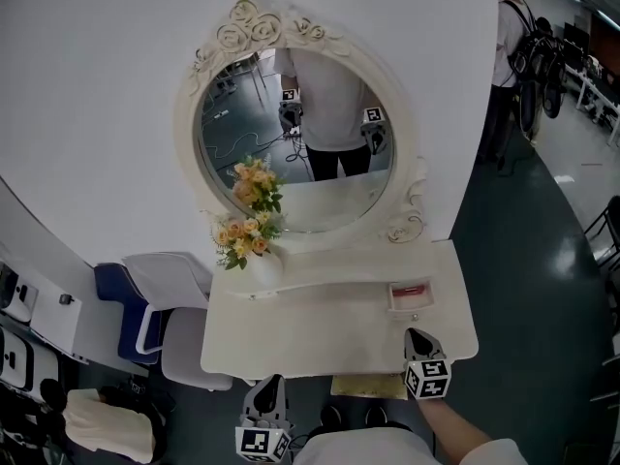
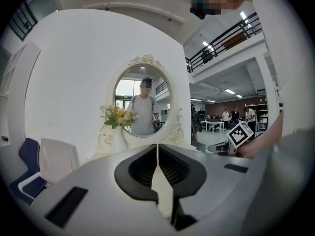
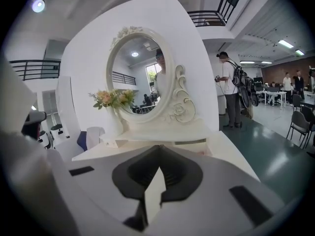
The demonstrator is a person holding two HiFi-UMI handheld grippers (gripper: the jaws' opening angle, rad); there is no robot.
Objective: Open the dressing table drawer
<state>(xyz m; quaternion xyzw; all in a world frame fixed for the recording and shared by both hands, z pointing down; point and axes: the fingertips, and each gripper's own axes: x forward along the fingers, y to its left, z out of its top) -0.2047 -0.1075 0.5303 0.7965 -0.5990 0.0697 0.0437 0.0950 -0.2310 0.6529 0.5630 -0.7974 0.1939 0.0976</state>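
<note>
A cream dressing table stands under an oval mirror. On its right, a small drawer stands pulled out of the low shelf beneath the mirror, and its pinkish inside shows. My right gripper hovers over the table's front right, just short of the drawer's knob. It is shut and holds nothing. In the right gripper view the jaws meet, and the drawer lies just beyond them. My left gripper hangs at the table's front edge, shut and empty.
A white vase with peach flowers stands at the table's left rear. Blue and white chairs sit to the left. A yellowish panel shows below the front edge. A person stands at the far right near parked bicycles.
</note>
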